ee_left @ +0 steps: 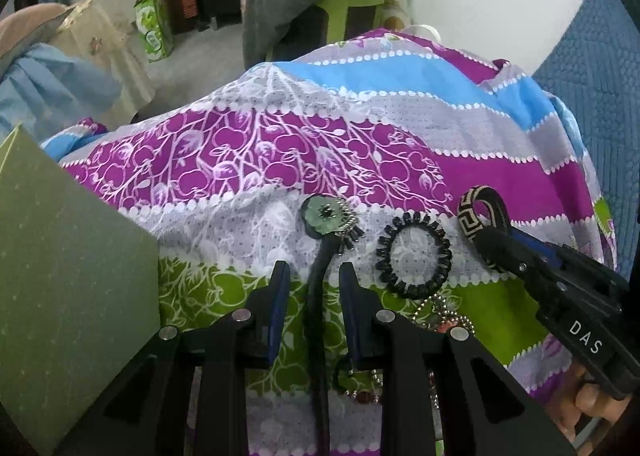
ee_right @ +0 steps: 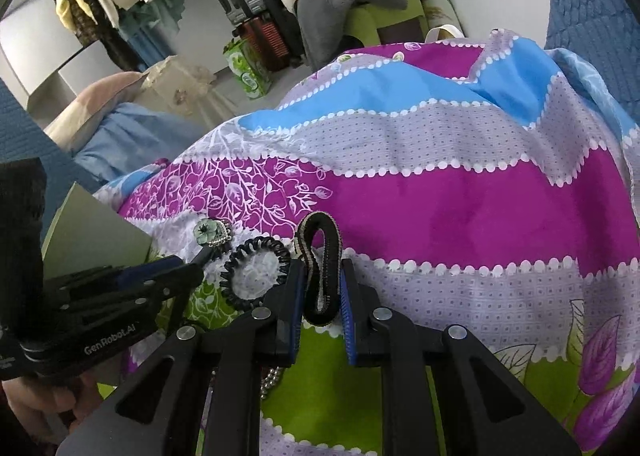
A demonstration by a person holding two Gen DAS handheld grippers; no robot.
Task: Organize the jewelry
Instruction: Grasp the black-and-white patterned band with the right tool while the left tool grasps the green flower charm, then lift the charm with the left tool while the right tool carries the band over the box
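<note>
On a patterned bedsheet lie a green flower pendant on a black cord, a black spiral hair tie and a black-and-beige patterned strap loop. My left gripper is open, its fingers either side of the cord. My right gripper is open around the strap loop, fingers either side. The pendant and hair tie also show in the right wrist view. A silver bead chain lies partly hidden behind the left gripper.
A green box lid stands at the left, close to the left gripper. The sheet stretches away to the right. A blue quilt lies beyond. Clothes, suitcases and a green stool fill the room behind.
</note>
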